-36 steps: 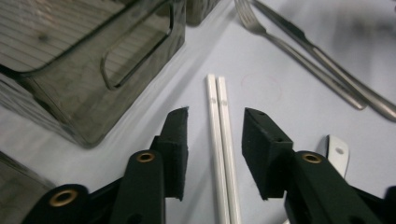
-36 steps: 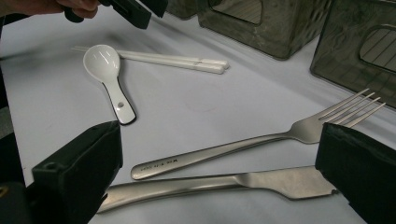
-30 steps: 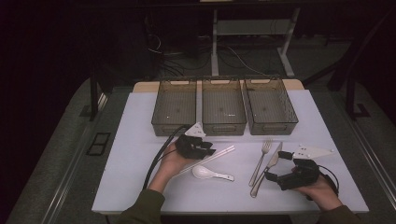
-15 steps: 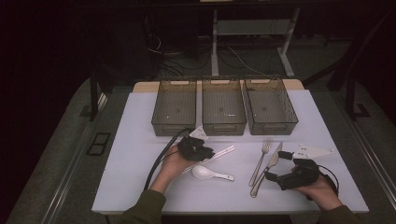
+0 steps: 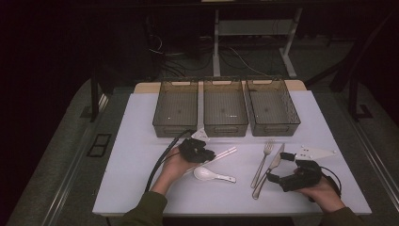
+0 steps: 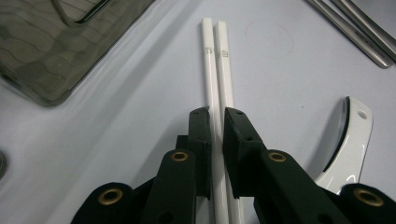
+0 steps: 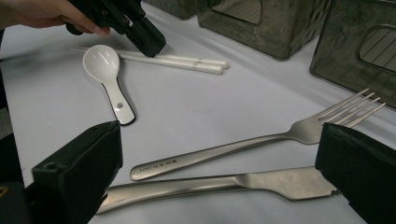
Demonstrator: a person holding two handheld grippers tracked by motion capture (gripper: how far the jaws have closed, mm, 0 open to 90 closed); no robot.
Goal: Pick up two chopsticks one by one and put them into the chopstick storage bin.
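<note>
Two white chopsticks point(image 6: 217, 70) lie side by side on the white table point(image 5: 136, 155), and my left gripper point(image 6: 217, 116) is shut on them near their middle. Its jaws have just been closing, with both sticks between the pads. From above, that left gripper point(image 5: 207, 154) sits in front of the bins with the chopsticks point(image 5: 225, 153) sticking out to the right. A white ceramic spoon point(image 5: 209, 174) lies just in front of it. My right gripper point(image 5: 281, 167) stands open, low over the table, with a steel fork point(image 7: 233, 149) and knife point(image 7: 233, 184) lying between its wide jaws.
Three smoked-plastic bins point(image 5: 176, 108) point(image 5: 226, 108) point(image 5: 273, 106) stand in a row at the back of the table. The fork point(image 5: 263, 162) and knife point(image 5: 272, 165) lie slanted at the right front. A black cable point(image 5: 162, 160) trails from the left gripper to the front edge.
The left gripper's jaws have drawn together on the chopsticks; the hand shifted only slightly. The right hand and its gripper have stayed where they were.
</note>
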